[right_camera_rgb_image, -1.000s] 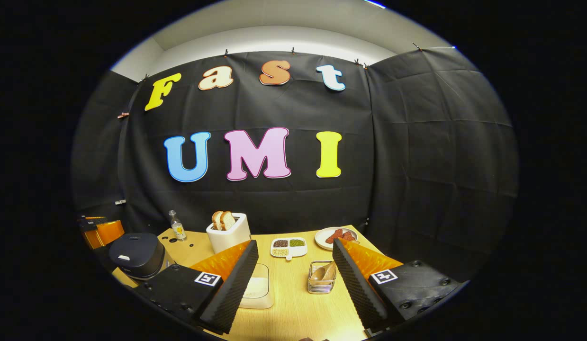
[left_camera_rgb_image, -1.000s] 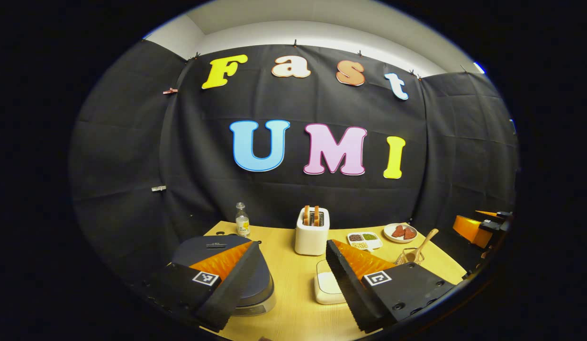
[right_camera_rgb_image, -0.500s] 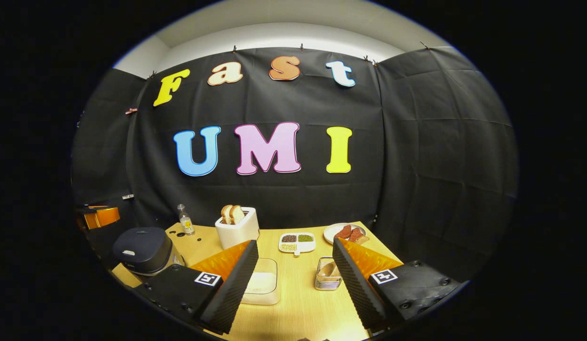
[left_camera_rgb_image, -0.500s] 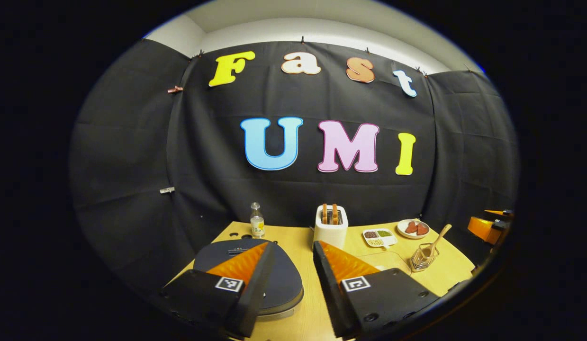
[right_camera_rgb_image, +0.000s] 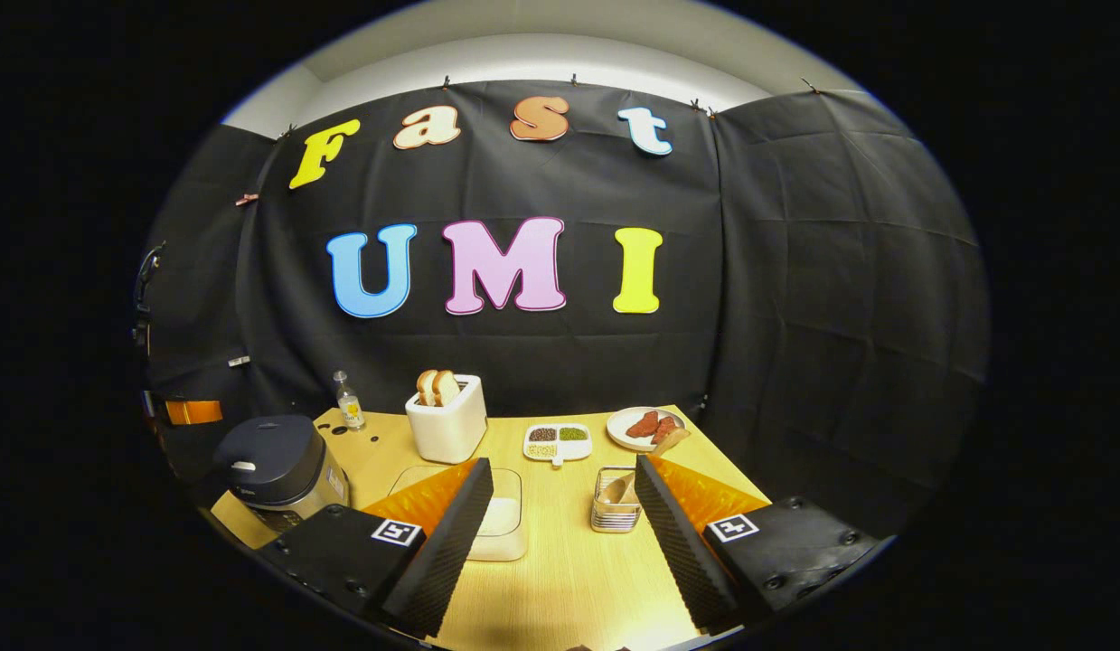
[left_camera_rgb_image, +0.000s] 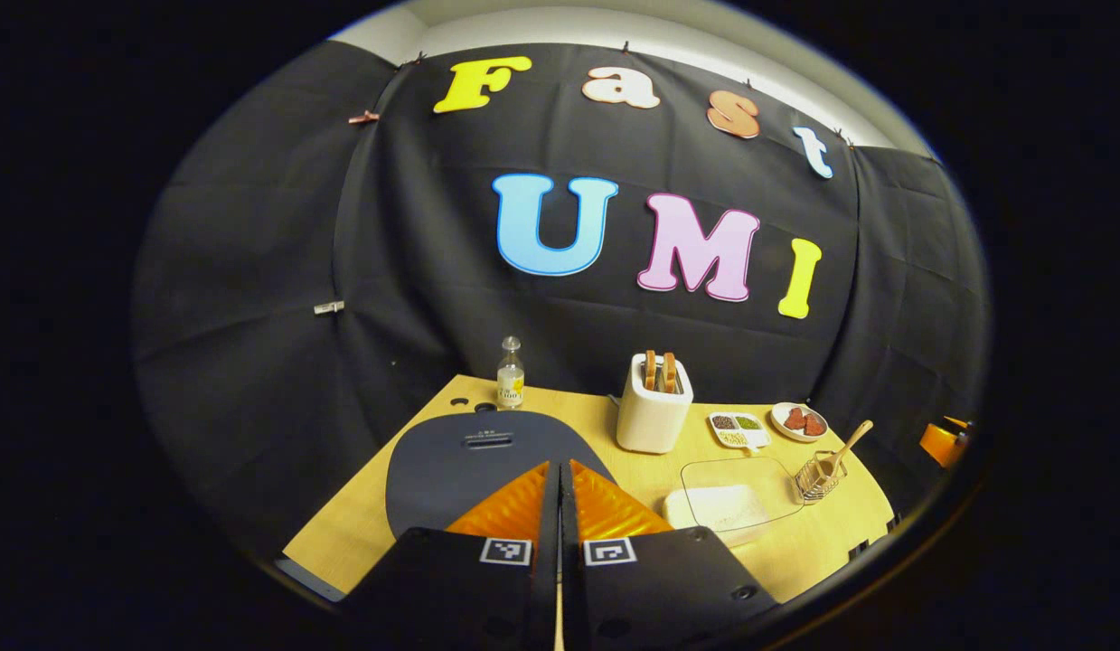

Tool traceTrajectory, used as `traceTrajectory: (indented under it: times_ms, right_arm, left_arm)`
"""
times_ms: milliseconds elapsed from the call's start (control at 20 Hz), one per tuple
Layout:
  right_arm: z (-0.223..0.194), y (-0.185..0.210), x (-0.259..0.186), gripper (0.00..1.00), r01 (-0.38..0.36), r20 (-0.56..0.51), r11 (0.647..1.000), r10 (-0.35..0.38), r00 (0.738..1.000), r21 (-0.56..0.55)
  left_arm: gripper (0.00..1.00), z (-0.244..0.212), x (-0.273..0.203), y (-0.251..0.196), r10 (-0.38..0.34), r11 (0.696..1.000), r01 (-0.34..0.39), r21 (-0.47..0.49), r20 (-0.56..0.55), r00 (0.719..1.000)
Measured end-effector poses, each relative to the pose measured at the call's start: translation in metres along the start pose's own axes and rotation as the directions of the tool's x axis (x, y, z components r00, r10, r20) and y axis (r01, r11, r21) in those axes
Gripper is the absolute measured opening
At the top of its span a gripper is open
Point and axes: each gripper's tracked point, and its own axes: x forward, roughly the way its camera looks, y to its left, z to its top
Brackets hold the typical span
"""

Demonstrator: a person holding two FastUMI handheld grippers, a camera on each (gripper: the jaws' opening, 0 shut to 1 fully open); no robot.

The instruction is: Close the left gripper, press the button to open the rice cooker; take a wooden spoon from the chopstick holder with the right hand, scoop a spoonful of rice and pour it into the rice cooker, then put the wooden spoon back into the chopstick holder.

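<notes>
Bare table (right_camera_rgb_image: 569,579) lies open between the spread right gripper (right_camera_rgb_image: 564,533) fingers. Toaster (right_camera_rgb_image: 448,425) stands at 11 o'clock, chopstick holder (right_camera_rgb_image: 614,515) at 1 o'clock.

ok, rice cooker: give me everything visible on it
The rice cooker is a rounded pot with a dark matte lid, shut, and a silvery lower body. A small light tab sits at the lid's front; a slot-like recess shows on top. It stands upright at the wooden table's left corner. The left gripper, jaws together, hovers over the lid; contact cannot be told.
</notes>
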Motion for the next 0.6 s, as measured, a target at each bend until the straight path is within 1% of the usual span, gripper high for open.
traceTrajectory:
  times_ms: [200, 550, 600]
  right_arm:
    - [-0.007, -0.002, -0.019, 0.99, 0.03, -0.012, 0.999, -0.03, 0.999, -0.014]
    - [-0.029, 0.001, -0.052, 0.99, 0.087, -0.055, 0.996, -0.087, 0.995, -0.001]
    - [-0.033, 0.001, -0.055, 0.99, 0.092, -0.062, 0.996, -0.092, 0.994, 0.002]
  left_arm:
    - [0.06, -0.028, 0.011, 0.011, -0.039, 0.999, 0.037, -0.04, -0.068, 0.997]
    - [0.06, -0.067, 0.025, 0.016, -0.077, 0.997, 0.073, -0.033, -0.152, 0.985]
    - [0.04, -0.071, 0.027, 0.018, -0.079, 0.997, 0.075, -0.032, -0.163, 0.984]
